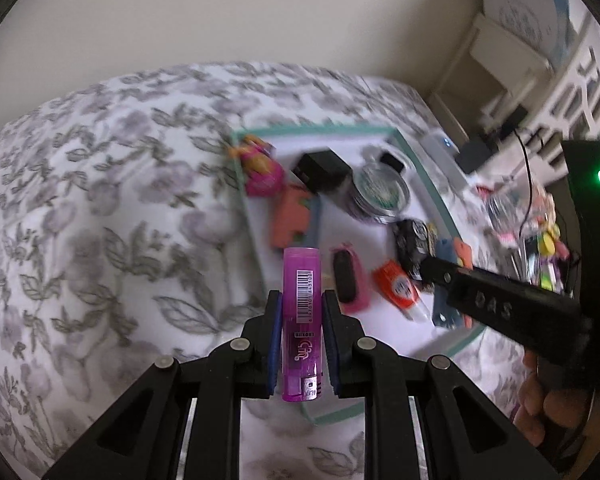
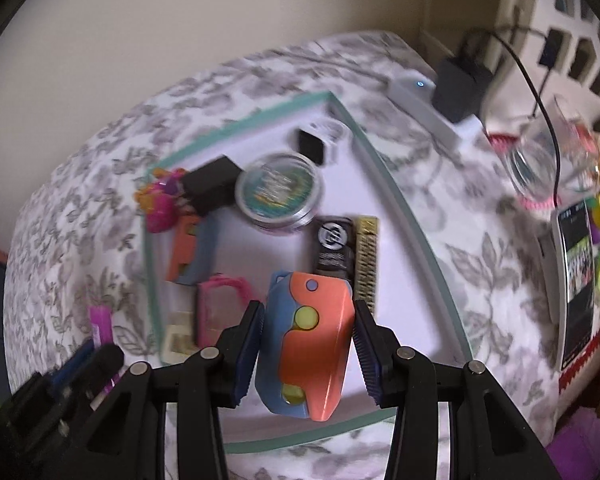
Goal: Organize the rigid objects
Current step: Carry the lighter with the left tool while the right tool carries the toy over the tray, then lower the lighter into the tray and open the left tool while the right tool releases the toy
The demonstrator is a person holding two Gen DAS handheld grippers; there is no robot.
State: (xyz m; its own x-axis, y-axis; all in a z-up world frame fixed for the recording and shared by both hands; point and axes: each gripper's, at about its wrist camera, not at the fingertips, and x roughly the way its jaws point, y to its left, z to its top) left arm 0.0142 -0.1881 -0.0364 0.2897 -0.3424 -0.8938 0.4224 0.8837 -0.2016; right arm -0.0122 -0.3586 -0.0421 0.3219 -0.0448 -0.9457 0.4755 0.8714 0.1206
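Floral bed, both claws loaded above the tray.
Left claw clamps purple lighter; right claw clamps orange-blue toy, which could twist loose.

Between the left fingers, the lighter is glossy translucent purple plastic. Between the right fingers, the toy is smooth matt plastic, orange and blue. Beneath both, floral cloth looks soft and matt.

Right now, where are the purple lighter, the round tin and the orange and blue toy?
purple lighter (image 1: 302,320): left wrist view, middle of its body.
round tin (image 2: 279,191): right wrist view, centre of its lid.
orange and blue toy (image 2: 306,344): right wrist view, its front face.
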